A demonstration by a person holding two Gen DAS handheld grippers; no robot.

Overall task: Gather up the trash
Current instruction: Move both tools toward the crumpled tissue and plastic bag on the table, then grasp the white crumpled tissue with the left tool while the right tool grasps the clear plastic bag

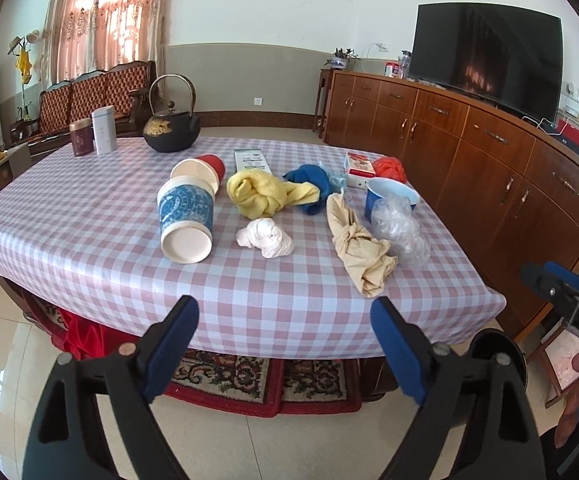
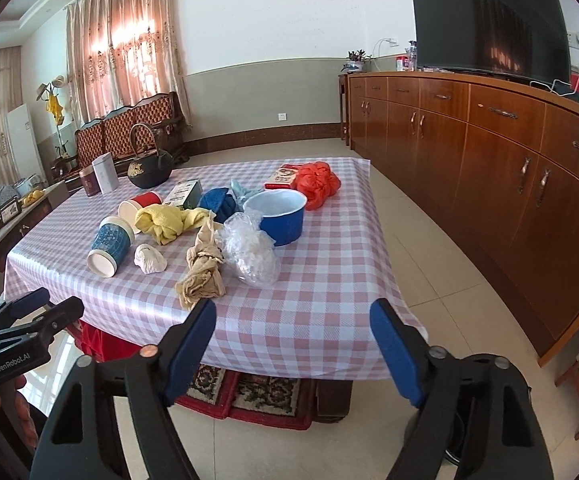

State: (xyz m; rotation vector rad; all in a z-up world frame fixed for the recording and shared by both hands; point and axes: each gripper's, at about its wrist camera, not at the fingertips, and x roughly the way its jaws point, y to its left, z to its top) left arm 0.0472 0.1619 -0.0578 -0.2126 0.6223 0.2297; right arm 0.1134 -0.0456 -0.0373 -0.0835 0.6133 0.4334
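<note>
On the pink-checked table (image 1: 89, 240) lie a tipped blue-patterned paper cup (image 1: 185, 220), a red cup (image 1: 209, 168), a white crumpled tissue (image 1: 267, 238), yellow cloth (image 1: 261, 194), blue cloth (image 1: 309, 180), a beige wad (image 1: 363, 244), clear crumpled plastic (image 1: 399, 228), a blue bowl (image 1: 389, 196) and an orange bag (image 1: 389, 170). My left gripper (image 1: 285, 308) hangs open before the table's near edge, holding nothing. My right gripper (image 2: 294, 310) is open too, near the front right corner, facing the beige wad (image 2: 201, 272) and plastic (image 2: 251, 250).
A black teapot (image 1: 171, 128) and two tins (image 1: 103, 130) stand at the table's far side, with two flat boxes (image 1: 251, 160) behind the cloths. A long wooden cabinet (image 1: 489, 168) with a TV runs along the right. A red rug (image 1: 249, 384) lies under the table.
</note>
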